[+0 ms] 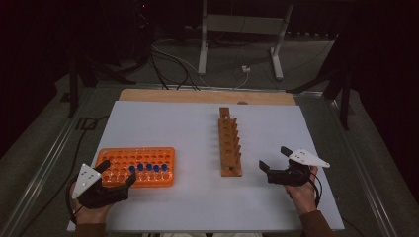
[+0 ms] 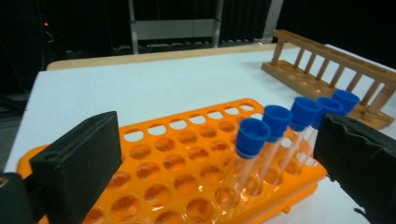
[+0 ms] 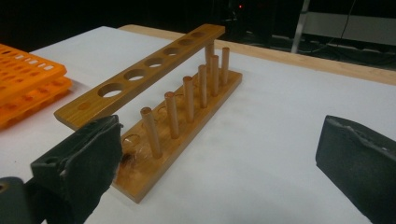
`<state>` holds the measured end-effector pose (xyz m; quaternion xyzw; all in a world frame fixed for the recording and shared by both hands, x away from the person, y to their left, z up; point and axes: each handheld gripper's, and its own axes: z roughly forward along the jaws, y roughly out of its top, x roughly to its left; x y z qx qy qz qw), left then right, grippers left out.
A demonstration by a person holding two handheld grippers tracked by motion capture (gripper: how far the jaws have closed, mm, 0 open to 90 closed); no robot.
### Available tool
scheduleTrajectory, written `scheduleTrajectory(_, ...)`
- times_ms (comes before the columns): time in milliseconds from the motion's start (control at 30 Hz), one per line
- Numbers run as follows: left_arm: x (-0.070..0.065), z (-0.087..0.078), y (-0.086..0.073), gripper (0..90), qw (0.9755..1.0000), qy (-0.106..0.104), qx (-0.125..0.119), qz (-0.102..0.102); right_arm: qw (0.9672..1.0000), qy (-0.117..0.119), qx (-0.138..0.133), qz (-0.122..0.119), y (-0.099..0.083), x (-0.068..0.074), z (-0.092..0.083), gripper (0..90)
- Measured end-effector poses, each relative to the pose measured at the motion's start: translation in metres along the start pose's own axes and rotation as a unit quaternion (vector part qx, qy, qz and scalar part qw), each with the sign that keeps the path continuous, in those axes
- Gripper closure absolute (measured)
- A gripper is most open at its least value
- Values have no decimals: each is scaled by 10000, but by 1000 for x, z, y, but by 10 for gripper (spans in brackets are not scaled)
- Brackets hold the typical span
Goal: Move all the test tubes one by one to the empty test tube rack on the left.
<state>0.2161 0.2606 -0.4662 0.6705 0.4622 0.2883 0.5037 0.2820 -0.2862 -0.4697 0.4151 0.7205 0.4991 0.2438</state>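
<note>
Just ahead of my left tool (image 1: 117,174), between its two spread pads, sits the near edge of the orange rack (image 1: 108,160) with its row of blue-capped tubes (image 2: 252,136). The tool stands wide open and grips nothing; in the left gripper view the nearest tube rises in the gap, closer to the right-hand pad, touching neither. Five caps run away from the tool in a line along the rack's near side.

My right tool (image 1: 274,159) is likewise wide open and empty, resting low by the worktop (image 1: 168,123), with the wooden rack (image 3: 182,121) just off its left pad and every hole in the top bar unfilled.

I judge the step in hand to be the first pick: taking a tube from the orange rack for transfer to the wooden one. None has gone across so far.

The next move calls for me to centre the left tool on the nearest tube just below its cap, close gently, then lift straight up so the glass clears its hole without tipping the neighbouring tubes.
</note>
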Motion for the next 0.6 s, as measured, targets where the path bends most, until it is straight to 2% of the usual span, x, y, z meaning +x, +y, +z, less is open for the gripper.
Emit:
scheduleTrajectory(367, 15, -2, 1, 8, 9991, 208, -256, -262, 9997, -74, -150, 151, -10, -5, -9, 8)
scheduleTrajectory(600, 16, -1, 1, 7, 9993, 216, -246, -177, 9994, -117, -216, 253, -12, -8, -14, 7)
